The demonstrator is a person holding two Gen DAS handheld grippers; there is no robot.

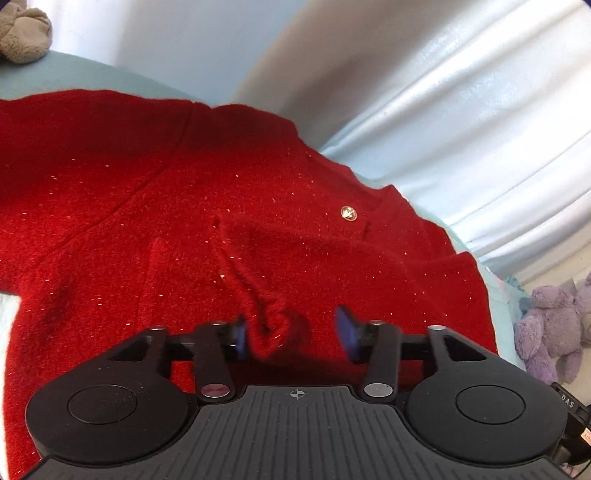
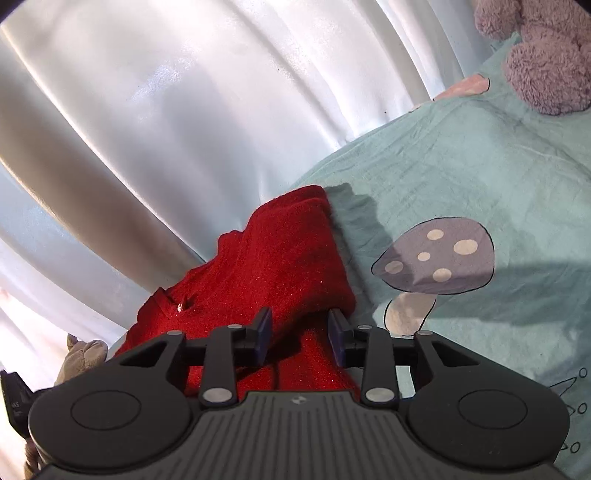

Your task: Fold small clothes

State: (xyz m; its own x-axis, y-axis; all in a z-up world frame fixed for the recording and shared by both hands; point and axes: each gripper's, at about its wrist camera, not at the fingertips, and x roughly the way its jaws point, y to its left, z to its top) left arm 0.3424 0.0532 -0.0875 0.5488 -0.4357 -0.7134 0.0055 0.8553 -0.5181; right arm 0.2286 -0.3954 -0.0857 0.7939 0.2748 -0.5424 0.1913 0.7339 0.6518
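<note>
Left gripper gaping, red cardigan bunched between its fingers, ungripped; right gripper half-open, straddling the sleeve running toward the frame's top.

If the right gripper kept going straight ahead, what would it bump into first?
Probably the red sweater: its fabric already sits between the open fingers of the right gripper and rises ahead of them. Beyond it hangs the white curtain, though depth is unclear.

The cardigan lies spread on the bed, the curtain behind it. One plush toy sits on the bed to its right, another plush at the far left. A mushroom print lies right of the cardigan's raised edge.
</note>
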